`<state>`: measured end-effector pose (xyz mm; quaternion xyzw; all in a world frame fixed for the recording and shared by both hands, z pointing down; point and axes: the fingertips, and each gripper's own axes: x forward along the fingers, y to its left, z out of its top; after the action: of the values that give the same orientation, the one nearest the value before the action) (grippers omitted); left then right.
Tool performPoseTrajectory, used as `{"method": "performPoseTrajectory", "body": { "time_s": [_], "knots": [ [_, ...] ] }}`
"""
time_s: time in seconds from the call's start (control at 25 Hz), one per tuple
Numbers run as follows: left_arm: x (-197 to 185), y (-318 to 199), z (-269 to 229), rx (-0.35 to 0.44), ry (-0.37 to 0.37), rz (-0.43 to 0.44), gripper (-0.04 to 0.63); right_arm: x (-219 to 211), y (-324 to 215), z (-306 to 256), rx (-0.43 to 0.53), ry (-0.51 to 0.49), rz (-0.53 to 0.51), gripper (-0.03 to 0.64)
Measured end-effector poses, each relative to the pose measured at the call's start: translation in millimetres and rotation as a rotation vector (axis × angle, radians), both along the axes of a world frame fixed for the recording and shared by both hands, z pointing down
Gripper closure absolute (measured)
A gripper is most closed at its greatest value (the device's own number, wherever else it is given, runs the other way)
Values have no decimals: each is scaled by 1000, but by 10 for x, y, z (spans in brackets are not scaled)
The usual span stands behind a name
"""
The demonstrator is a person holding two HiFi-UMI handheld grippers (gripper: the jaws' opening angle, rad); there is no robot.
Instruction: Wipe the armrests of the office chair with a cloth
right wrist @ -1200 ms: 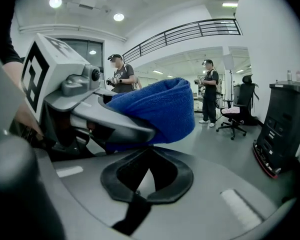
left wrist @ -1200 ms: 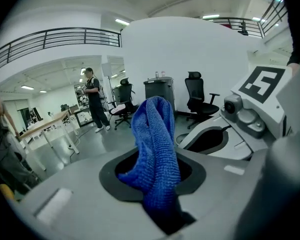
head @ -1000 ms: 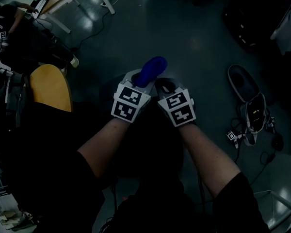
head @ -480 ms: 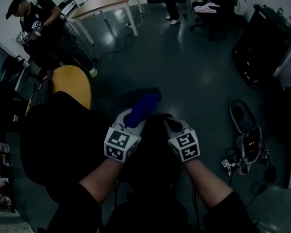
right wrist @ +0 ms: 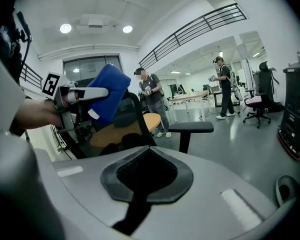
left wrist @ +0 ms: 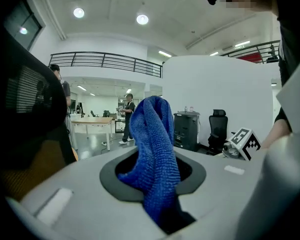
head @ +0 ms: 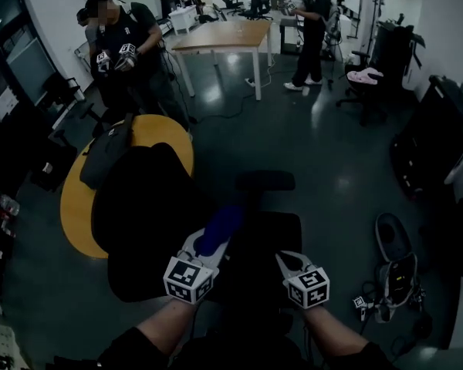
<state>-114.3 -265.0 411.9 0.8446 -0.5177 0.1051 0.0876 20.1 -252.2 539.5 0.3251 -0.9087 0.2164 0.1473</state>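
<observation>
Lifted since a second ago, the head view now takes in the room rather than the floor, and both grippers sit lower in it and farther apart. At far left a round yellow worktop [head: 76, 203] stands behind the black office chair [head: 143, 222]. The left gripper [head: 204, 247] is clamped tight on a blue cloth [head: 221, 227], which bunches up above its jaws. It hangs over the dark seat, well apart from the one armrest [head: 264, 180] that shows clearly beyond. The other armrest cannot be made out in the gloom. The right gripper [head: 284, 262], its jaws closed on nothing, hovers beside the seat.

Risks ahead, as a judgement: the cloth looks pinched by a single fold, so dragging it along the armrest pad could tug it free. With no gripper steadying the chair, a firm push could turn the chair away from the stroke. The dim light may also leave patches of the black armrest unwiped.
</observation>
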Motion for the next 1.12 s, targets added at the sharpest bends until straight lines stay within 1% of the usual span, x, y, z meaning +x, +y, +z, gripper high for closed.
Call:
{"method": "performPoseTrajectory", "body": {
  "time_s": [0.12,0.24,0.32,0.44,0.6,0.8,0.96,1.12],
  "knots": [
    [-173,384,-153,36,11,25,477,-249,395,-124,10,13,-10,614],
    [-283,775,-218,61,17,75,477,-521,760,-222,26,16,5,614],
    [-343,1054,-207,56,36,115,477,-684,999,-276,32,8,29,614],
    [-473,1539,-166,36,90,163,477,-896,1399,-331,33,10,64,614],
    [-738,2113,-117,22,123,203,477,-1137,1888,-445,46,22,110,614],
    [-966,2600,-50,18,149,232,477,-1271,2395,-612,63,34,154,614],
    [-1095,2859,-27,13,171,237,477,-1325,2659,-755,79,49,157,614],
    [-1134,3051,-76,25,189,235,477,-1310,2855,-911,115,55,154,614]
  ]
}}
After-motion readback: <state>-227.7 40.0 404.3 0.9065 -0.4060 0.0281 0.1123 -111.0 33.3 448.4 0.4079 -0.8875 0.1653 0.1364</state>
